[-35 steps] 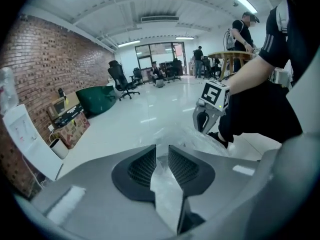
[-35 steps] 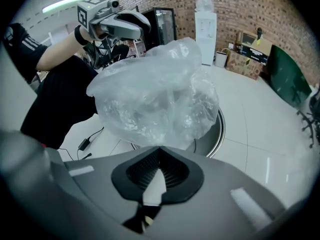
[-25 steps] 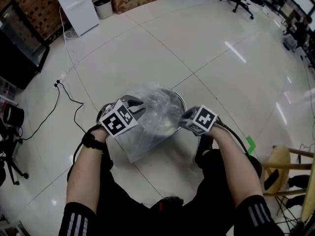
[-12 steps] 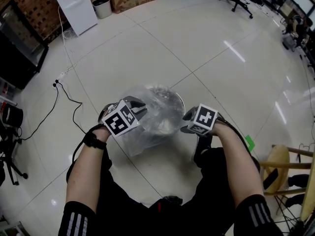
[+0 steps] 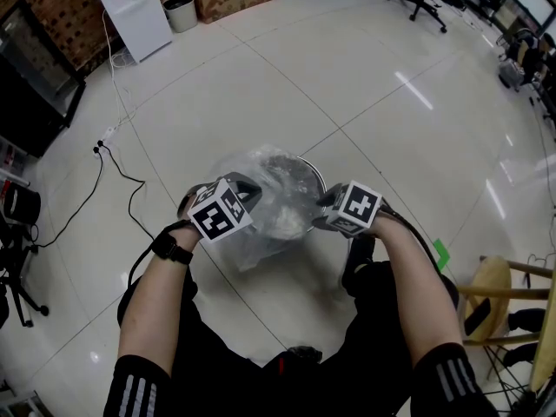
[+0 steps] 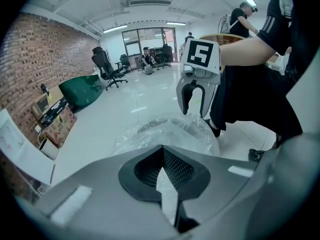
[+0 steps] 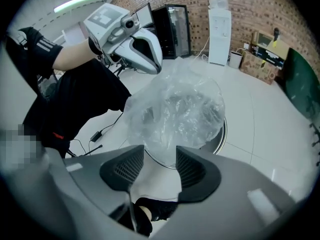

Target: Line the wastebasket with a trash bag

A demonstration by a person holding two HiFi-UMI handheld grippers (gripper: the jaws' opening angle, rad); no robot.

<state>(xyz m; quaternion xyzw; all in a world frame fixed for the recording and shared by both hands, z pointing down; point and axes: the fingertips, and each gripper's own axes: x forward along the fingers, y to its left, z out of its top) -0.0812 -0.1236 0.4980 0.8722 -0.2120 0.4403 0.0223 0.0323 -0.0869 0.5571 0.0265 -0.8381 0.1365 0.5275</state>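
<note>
Bag (image 5: 271,200) sits bunched over the bin (image 5: 314,177) at centre of head view, not yet seated. Risk: only the left gripper (image 6: 161,151) pinches a thin strip of film, so a tug may tear it or drag the bag off. Right gripper (image 7: 161,158) has just been opening; jaws spread, nothing btwn. Both point steeply down, forearms converging from bottom.

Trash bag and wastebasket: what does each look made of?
The clear crinkled trash bag looks like thin glossy plastic film: see-through, creased, with highlights. The round silver wastebasket is probably polished metal: its rim shines, though coated plastic can't be excluded.
</note>
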